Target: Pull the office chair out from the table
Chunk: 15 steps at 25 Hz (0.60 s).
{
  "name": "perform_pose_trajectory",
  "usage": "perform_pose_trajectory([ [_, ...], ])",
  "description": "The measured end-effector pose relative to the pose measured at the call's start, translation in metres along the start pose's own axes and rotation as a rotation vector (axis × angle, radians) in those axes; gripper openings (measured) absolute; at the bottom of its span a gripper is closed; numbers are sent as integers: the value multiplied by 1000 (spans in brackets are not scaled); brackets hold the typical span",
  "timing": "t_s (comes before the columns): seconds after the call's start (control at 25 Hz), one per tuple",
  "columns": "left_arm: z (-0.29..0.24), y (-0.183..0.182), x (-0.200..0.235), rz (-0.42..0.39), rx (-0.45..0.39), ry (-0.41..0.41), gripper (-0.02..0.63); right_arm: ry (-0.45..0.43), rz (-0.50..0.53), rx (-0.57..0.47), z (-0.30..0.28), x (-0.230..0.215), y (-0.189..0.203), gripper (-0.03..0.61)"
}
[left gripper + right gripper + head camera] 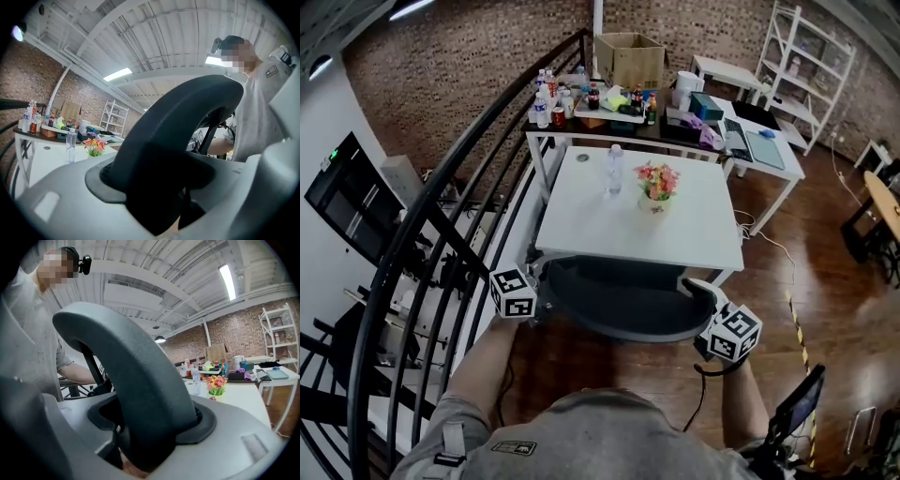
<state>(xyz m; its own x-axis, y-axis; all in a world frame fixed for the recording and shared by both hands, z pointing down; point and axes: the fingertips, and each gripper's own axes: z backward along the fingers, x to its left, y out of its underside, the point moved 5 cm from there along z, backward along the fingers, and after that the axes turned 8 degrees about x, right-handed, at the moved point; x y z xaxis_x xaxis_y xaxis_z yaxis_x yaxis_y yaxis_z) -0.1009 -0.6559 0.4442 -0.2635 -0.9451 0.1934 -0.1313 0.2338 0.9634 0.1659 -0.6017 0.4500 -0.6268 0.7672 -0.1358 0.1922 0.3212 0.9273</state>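
Observation:
The office chair (623, 305), with a dark seat and a grey shell, is tucked partly under the white table (694, 234). My left gripper (536, 305) is at the chair's left armrest and my right gripper (708, 319) at its right armrest. In the left gripper view the dark armrest (178, 131) rises out of the grey shell (61, 187) and fills the middle. The right gripper view shows the other armrest (136, 380) just as close. In neither view can I pick out the fingertips, so whether the jaws press on the armrests is hidden.
A black curved stair railing (422, 234) runs close on the left. A water bottle (615, 169) and a pot of flowers (656, 183) stand on the white table. Behind it is a cluttered table (675, 131) with a cardboard box (630, 58). Wooden floor (834, 300) lies to the right.

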Motion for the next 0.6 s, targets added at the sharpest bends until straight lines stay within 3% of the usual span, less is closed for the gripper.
perform_pose_trajectory([
  [0.6, 10, 6, -29, 31, -8, 67, 278, -42, -10, 11, 19, 24, 11, 273],
])
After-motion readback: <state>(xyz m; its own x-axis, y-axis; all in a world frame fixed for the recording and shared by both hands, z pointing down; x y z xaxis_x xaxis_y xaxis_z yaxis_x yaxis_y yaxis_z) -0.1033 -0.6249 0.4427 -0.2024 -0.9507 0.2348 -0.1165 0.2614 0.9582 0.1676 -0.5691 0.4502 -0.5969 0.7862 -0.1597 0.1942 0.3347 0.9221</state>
